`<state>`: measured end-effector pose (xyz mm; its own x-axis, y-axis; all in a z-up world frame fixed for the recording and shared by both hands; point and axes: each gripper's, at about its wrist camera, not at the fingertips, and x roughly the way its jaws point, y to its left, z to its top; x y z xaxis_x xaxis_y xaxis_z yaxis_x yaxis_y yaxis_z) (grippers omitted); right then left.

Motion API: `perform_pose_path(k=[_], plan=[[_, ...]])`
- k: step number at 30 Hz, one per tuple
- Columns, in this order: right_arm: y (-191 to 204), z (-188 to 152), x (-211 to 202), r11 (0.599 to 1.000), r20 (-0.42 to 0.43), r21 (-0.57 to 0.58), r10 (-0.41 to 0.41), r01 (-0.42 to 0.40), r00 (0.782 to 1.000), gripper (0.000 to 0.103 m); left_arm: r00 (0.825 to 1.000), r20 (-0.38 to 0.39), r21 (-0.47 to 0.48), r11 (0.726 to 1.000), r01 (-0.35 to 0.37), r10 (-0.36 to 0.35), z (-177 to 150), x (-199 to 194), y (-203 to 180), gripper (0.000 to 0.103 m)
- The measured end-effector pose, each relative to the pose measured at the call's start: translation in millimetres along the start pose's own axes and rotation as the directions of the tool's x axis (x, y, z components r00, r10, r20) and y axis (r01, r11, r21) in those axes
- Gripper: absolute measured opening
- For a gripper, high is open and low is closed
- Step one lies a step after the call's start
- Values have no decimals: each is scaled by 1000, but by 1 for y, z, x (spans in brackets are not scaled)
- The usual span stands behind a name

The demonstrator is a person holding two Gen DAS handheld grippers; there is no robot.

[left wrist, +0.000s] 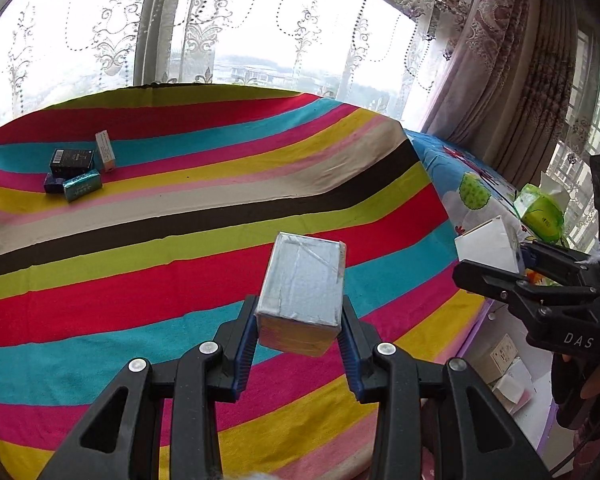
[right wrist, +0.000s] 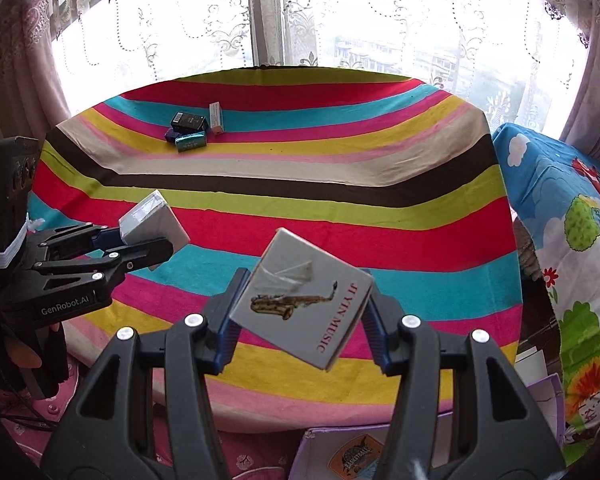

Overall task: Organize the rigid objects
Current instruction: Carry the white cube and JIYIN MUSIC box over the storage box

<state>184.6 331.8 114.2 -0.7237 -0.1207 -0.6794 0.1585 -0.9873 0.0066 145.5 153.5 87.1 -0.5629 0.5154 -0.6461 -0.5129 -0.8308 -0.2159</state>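
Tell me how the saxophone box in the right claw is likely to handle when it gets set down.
The saxophone box probably stays stiff: its edges look crisp between the right claw. It hangs tilted, so it may land corner-first. With broad flat faces it should settle flat on the striped cloth rather than roll.

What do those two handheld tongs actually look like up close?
Both tongs are matte black plastic with angular, cut-out arms, silver rivets at the joints and ribbed blue pads lining the fingers. The left tongs read "GenRobot.AI" in white lettering, with a black camera block strapped on by a white band. The right tongs show white letters "DAS".
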Motion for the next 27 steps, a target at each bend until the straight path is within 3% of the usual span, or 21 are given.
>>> perform_pose_path(k=[7, 17, 22, 27], plan=[[-26, -13, -32, 999, 23, 19, -33, 32, 999, 57, 998, -13, 108, 992, 68, -67, 1, -8, -48, 39], [-83, -24, -86, 981, 64, 100, -172, 165, 983, 57, 980, -48, 205, 958, 201, -195, 23, -20, -106, 39], [-103, -36, -111, 968, 55, 121, -226, 218, 973, 57, 959, -103, 261, 924, 280, -262, 21, -20, -141, 39], [-118, -64, -128, 957, 17, 143, -258, 253, 966, 57, 923, -210, 298, 878, 374, -322, 3, -7, -178, 39]])
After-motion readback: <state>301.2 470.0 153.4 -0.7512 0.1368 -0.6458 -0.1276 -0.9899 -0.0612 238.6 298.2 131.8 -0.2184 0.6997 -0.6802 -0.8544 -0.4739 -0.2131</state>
